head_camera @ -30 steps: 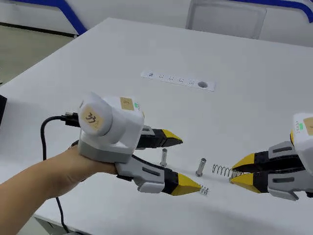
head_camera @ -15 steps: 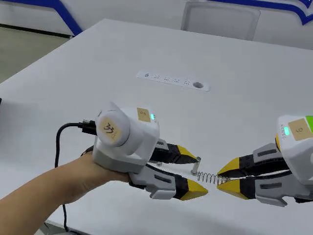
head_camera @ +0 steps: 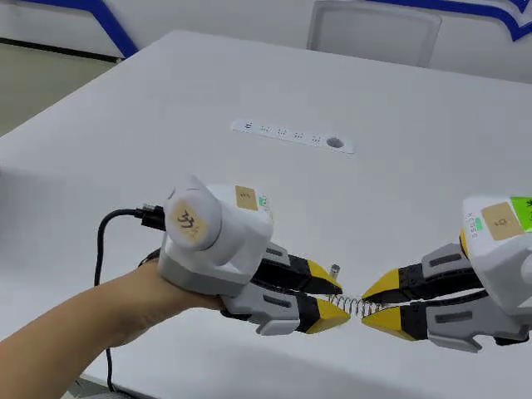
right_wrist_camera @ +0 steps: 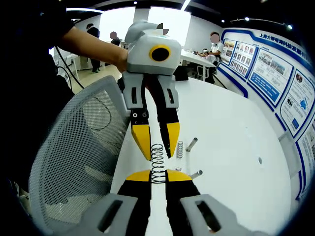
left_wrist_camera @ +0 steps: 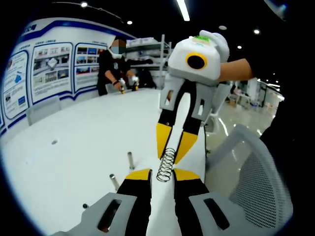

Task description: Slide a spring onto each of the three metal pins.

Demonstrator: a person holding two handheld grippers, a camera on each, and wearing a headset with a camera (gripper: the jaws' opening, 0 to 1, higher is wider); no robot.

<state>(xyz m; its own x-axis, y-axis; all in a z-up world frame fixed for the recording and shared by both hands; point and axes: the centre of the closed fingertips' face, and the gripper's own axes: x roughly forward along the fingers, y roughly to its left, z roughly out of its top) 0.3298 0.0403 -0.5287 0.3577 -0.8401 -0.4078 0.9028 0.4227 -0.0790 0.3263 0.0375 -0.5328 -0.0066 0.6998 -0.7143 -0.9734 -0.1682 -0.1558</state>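
The left gripper (head_camera: 339, 297) has now closed on the spring (head_camera: 351, 306) which the right gripper (head_camera: 367, 307) pinches too; the pins (left_wrist_camera: 130, 160) are still bare.

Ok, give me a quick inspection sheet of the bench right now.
Surface: white table, flat.
Job's things: spring spanning between the grippers; spare spring lying near two bare pins.
Clutter: power strip.
Grippers: right gripper shut on spring; left gripper around its other end, grip unclear.
Cables: black cable from left gripper.
Surroundings: mesh chair, wall posters, person at another table.
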